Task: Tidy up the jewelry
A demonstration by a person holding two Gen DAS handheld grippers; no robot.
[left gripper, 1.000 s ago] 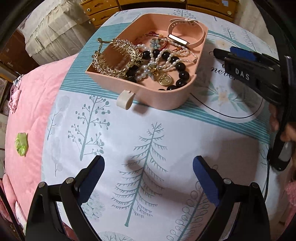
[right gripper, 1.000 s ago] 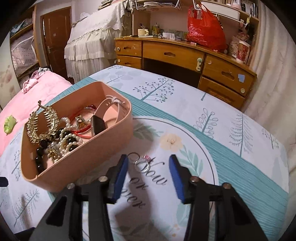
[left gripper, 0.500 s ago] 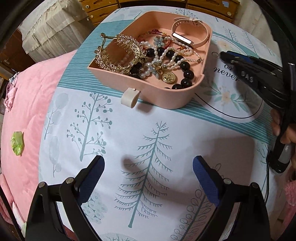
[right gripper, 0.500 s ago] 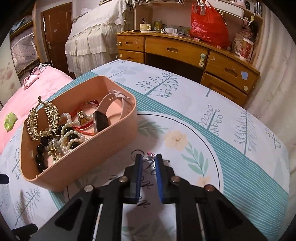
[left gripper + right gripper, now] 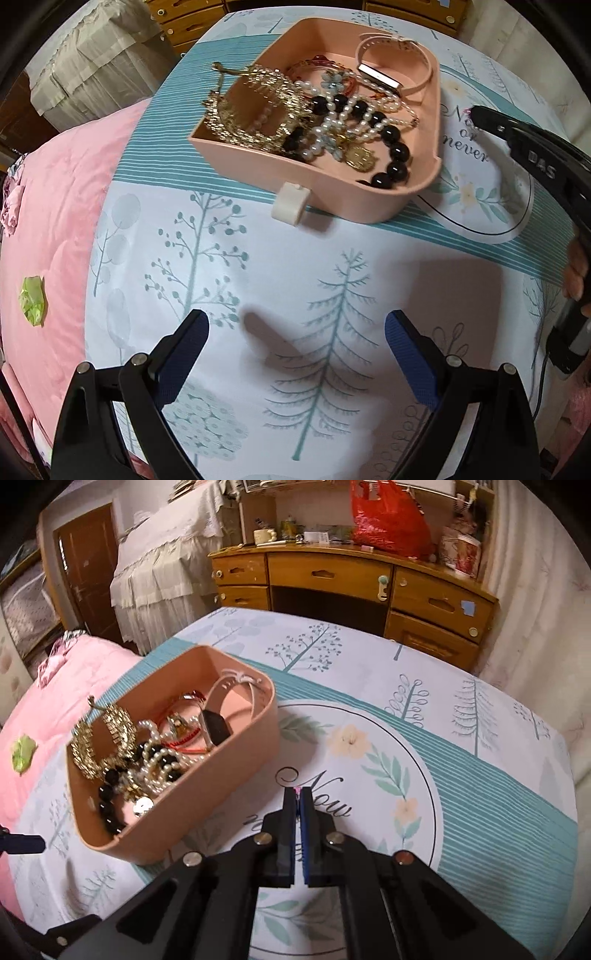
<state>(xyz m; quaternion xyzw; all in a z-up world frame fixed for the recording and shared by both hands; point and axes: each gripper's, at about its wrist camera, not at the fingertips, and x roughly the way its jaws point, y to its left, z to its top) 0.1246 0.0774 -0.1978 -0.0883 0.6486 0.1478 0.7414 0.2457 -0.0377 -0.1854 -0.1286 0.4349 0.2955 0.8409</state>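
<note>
Two grippers are seen over a tree-printed cloth (image 5: 229, 258). The left gripper (image 5: 295, 343) is held low and near, its two blue pads wide apart, nothing between them. The right gripper (image 5: 297, 794) is pressed together at the tips; one small pink-stoned piece (image 5: 296, 789) is pinched there, only its tip visible, so its kind cannot be told. It hangs above the printed word "Now", just right of the tray, apart from it.

One pink tray (image 5: 369, 206) is set further out on the cloth, one white clip (image 5: 291, 204) on its near wall. Inside are counted: one gold comb (image 5: 255, 110), one string of black beads (image 5: 397, 155), one gold medal (image 5: 360, 158), one pink watch (image 5: 391, 70). Pearl strands (image 5: 347, 118) are tangled; the count cannot be told. Red cord (image 5: 184, 744) is noted among them.

To the left, one pink quilt (image 5: 55, 206) with one green scrap (image 5: 34, 301). Farthest, one wooden desk (image 5: 332, 576), one red bag (image 5: 388, 520), one mug (image 5: 264, 536).
</note>
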